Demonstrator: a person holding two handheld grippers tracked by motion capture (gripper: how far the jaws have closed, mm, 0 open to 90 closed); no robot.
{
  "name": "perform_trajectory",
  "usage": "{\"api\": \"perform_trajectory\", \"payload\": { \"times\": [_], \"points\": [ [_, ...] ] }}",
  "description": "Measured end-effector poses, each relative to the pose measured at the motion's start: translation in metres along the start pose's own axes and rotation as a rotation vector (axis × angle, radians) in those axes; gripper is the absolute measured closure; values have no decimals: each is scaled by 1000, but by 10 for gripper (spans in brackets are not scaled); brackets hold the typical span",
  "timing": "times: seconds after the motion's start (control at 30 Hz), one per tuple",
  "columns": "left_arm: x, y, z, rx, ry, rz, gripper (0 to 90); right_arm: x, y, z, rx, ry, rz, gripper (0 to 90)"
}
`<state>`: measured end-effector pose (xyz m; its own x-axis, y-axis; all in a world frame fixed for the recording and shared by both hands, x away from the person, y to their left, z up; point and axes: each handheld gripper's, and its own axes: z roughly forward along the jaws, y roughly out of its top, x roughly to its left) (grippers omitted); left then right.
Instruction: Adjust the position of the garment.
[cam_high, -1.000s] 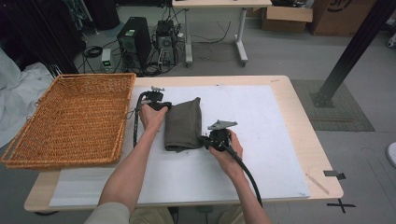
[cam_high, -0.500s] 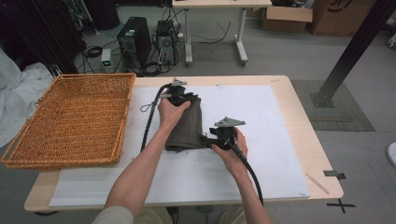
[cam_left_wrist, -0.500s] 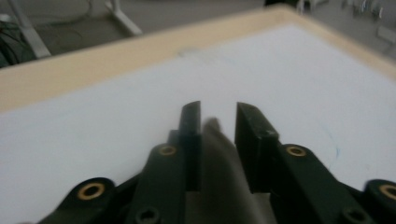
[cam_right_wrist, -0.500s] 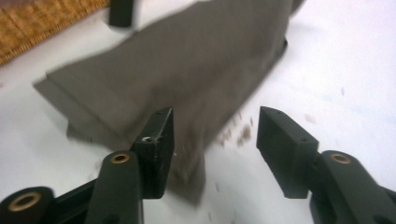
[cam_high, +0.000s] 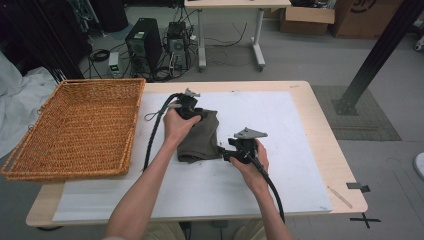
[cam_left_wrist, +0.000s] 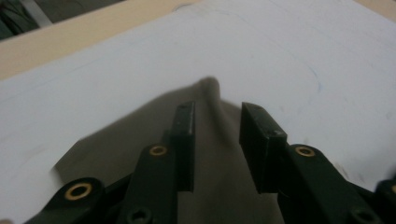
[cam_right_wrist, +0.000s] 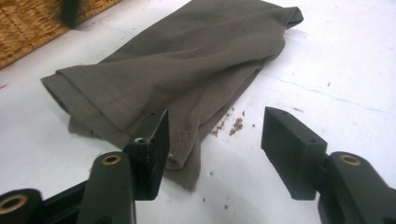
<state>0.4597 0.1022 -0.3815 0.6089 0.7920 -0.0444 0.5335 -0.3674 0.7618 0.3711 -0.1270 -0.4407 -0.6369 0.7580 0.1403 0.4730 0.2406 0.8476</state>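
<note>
A folded olive-brown cloth (cam_high: 202, 137) lies on the white sheet (cam_high: 285, 115) at mid-table. My left gripper (cam_high: 196, 115) hovers over the cloth's far end. In the left gripper view its jaws (cam_left_wrist: 218, 109) have just been opening and stand apart above the cloth (cam_left_wrist: 140, 135), which keeps a small pinched peak beyond them. My right gripper (cam_high: 224, 152) is at the cloth's near right corner. In the right gripper view its jaws (cam_right_wrist: 215, 116) have just opened wide; one fingertip (cam_right_wrist: 156, 135) sits over the cloth's hem (cam_right_wrist: 187, 70), and bare sheet lies between the jaws.
A large wicker basket (cam_high: 75, 130) takes up the table's left side, its rim close to the left forearm. The wooden table edge (cam_high: 322, 135) runs along the right. Small crumbs (cam_right_wrist: 231, 126) dot the sheet beside the cloth. Black cables trail from both grippers.
Both grippers have opened and let go of the cloth. The left hand has risen and shifted right along the cloth's far end. The right hand has stayed nearly in place.
</note>
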Motion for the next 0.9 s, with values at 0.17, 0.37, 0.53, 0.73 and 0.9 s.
{"api": "perform_trajectory", "payload": {
  "times": [0.17,0.37,0.53,0.73,0.9],
  "points": [
    [-11,-53,-45,52,26,-8,768,10,4,17,22,-18,-55,607],
    [-18,-96,-35,168,56,15,808,18,1,25,136,-50,-131,778],
    [-21,-105,-38,120,76,36,823,19,-4,17,129,-59,-106,840],
    [-12,-97,-59,-76,17,-97,516,10,3,-4,45,-62,-7,433],
    [-2,-86,-84,-238,-9,-233,278,-3,7,-48,-193,-123,38,172]
  ]
}}
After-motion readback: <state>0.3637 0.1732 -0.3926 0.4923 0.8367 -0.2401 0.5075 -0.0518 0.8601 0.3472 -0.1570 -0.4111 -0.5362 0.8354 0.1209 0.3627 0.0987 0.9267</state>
